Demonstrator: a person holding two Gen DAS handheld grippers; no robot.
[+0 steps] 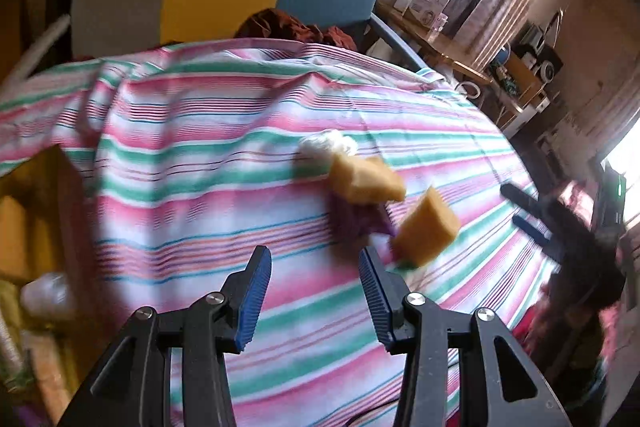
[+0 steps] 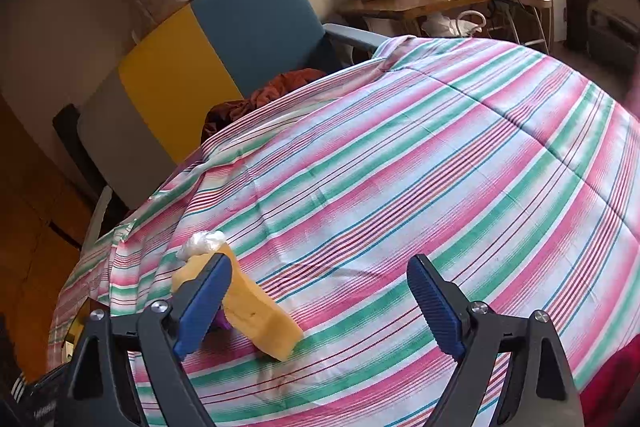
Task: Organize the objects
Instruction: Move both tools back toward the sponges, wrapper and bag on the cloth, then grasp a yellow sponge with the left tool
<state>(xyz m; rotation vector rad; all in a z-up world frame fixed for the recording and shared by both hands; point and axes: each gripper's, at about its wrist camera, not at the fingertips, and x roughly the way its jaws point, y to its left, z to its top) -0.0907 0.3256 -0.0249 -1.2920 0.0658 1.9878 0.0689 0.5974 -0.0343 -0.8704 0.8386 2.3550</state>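
Where blur smears sponges [image 1: 426,231], purple thing [image 1: 360,221] half-hidden

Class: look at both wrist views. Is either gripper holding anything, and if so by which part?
Nothing is held. The left gripper and right gripper both stand open over the striped cloth; the yellow sponges lie loose.

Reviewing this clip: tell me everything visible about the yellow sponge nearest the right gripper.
The yellow sponge is a soft-looking, porous foam block, elongated and wedge-like, pale yellow-orange, with a small dent on its upper face. It lies tilted on the striped cloth, beside the right gripper's left finger, outside the open jaws. A purple item shows beneath its near side, and a crumpled white plastic wad sits at its far end. The left wrist view, blurred, shows two sponge pieces close together.
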